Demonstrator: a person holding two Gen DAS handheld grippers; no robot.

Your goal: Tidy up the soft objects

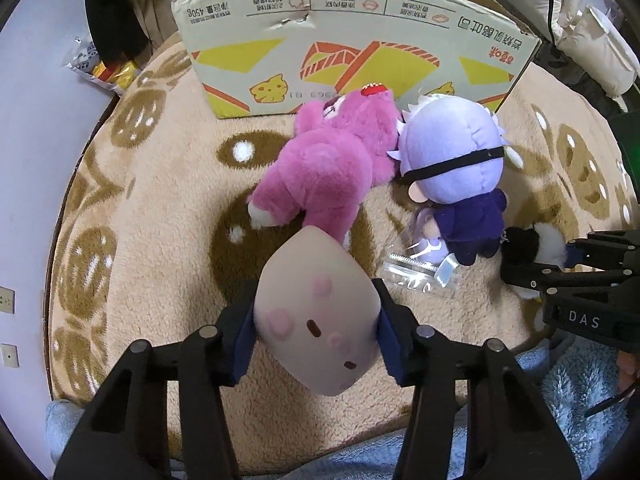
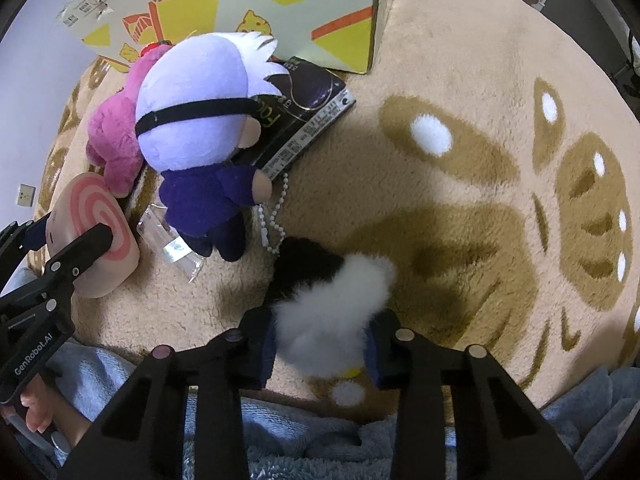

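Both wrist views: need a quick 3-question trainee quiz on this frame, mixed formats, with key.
1. True or false: the left gripper is shut on the beige roll-shaped plush.
2. Which toy is between the pads of the right gripper? A) pink bear plush B) black-and-white fluffy plush C) purple-haired doll
3. Fill in: behind the toys on the rug stands a printed cardboard ____.

Key: 1 true; 2 B; 3 box.
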